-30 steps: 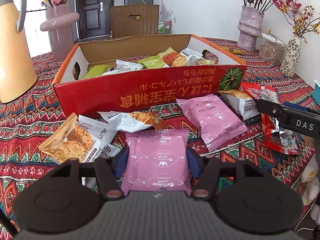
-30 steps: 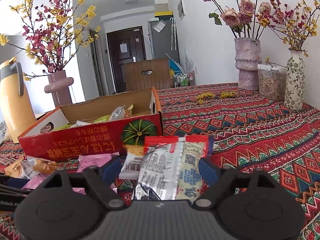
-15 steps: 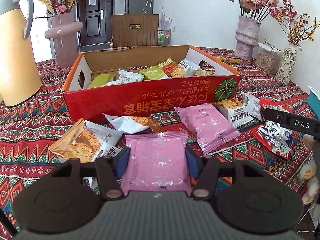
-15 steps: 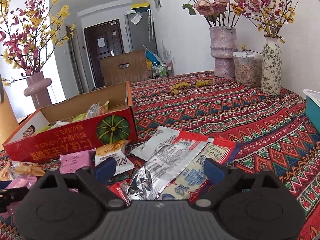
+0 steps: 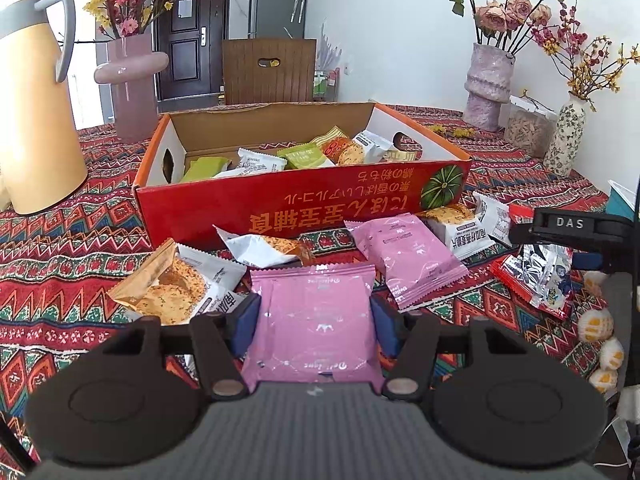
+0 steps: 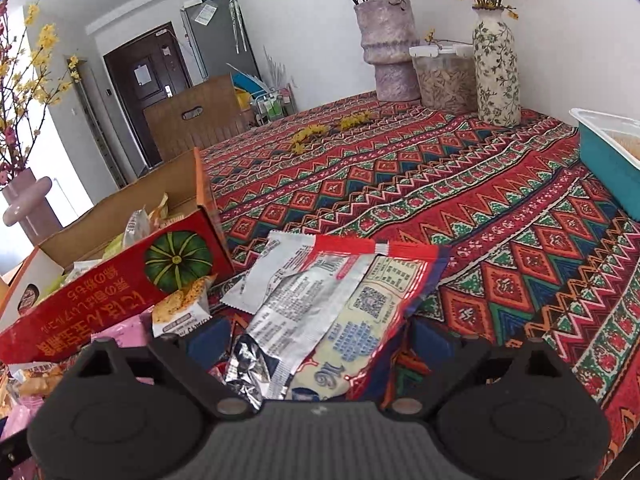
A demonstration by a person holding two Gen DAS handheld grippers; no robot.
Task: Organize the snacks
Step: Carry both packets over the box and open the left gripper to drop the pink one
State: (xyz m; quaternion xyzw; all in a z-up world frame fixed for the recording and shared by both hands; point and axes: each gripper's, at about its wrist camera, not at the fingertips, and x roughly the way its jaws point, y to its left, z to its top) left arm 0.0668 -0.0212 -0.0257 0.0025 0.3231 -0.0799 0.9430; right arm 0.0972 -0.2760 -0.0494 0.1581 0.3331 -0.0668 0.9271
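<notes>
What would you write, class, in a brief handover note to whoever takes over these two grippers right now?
Left gripper: shut on a pink snack packet, held short of the red box.
Right gripper: open, jaws apart around the red-and-silver packet lying on the tablecloth, not gripping it.
Done: several snacks already lie in the box.
Left: drop the held packet in, then collect the loose ones in front of the box: second pink packet, white cracker packets, the red-and-silver one.

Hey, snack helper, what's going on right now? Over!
Left gripper clamped on pink packet. Right gripper open, red packets lying loose between its pads. Box ahead, path clear.
</notes>
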